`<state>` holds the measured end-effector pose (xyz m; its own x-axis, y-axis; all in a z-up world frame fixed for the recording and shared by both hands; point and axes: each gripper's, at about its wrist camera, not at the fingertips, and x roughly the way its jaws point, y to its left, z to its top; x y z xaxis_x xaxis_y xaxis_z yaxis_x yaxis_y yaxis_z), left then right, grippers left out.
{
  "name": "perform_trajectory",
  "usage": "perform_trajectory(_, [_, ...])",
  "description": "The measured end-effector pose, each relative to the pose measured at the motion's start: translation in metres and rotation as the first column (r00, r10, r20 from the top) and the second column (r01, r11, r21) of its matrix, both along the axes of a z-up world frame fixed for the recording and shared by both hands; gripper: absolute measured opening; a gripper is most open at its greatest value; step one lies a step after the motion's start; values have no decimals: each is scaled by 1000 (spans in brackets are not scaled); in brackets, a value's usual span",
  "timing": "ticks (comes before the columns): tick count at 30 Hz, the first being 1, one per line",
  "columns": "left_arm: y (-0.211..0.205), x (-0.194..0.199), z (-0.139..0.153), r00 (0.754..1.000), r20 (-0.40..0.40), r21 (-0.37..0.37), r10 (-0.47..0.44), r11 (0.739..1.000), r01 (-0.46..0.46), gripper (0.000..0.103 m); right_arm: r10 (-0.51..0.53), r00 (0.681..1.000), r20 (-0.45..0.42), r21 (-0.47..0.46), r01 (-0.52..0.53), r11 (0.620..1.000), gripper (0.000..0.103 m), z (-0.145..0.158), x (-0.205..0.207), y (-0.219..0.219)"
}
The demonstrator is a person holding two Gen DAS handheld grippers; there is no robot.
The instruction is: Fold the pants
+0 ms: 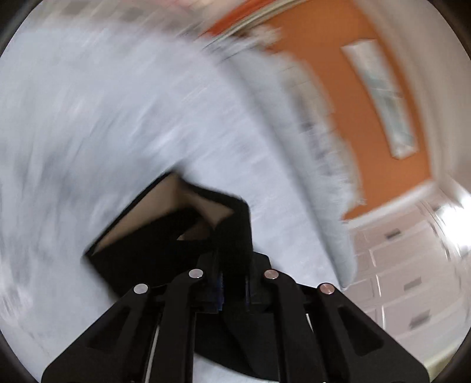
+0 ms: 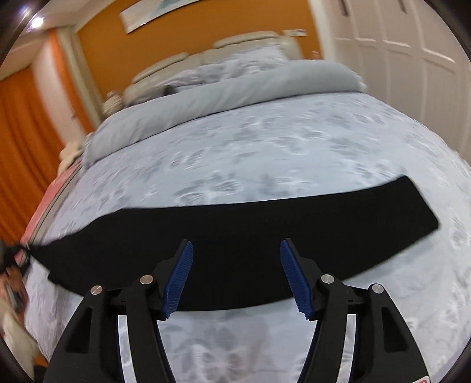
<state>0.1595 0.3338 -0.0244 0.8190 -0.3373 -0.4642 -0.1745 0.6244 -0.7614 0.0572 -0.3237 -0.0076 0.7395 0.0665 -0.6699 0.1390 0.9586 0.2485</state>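
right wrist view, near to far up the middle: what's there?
right gripper → black pants → patterned bedspread → folded grey duvet → cream headboard → orange wall

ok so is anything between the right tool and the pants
Nothing visible. The open right tool hovers just short of the black pants, which lie flat across the bedspread; only bare fabric shows between its fingers.

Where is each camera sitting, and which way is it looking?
Left wrist: rides on the left gripper, looking along shut jaws that clamp the black pants, over the blurred bed.
Right wrist: rides on the right gripper, looking between open jaws at the pants stretched across the bed.
Shared: pants, bed, orange wall.
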Motion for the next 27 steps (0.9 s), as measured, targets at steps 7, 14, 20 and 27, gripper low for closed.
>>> perform_trajectory(7, [14,12,-83,937,-348,175,41,984,22,16,78,993,-86,-70,-84,994,61,-25,15,39])
perform_trajectory(14, [18,-16,-59,953,-301,113,44,994,-10,75,88,992,-95,-43,-92,995,61,-28,17,48])
perform_trajectory(20, [18,-12,-98,923,-384,-41,12,999,-30,80,117,987,-106,-35,-121,992,61,-31,25,67])
perform_trajectory(27, [0,-5,-45,966,-255,61,34,998,-19,12,118,991,-65,-24,-120,993,61,-23,25,73])
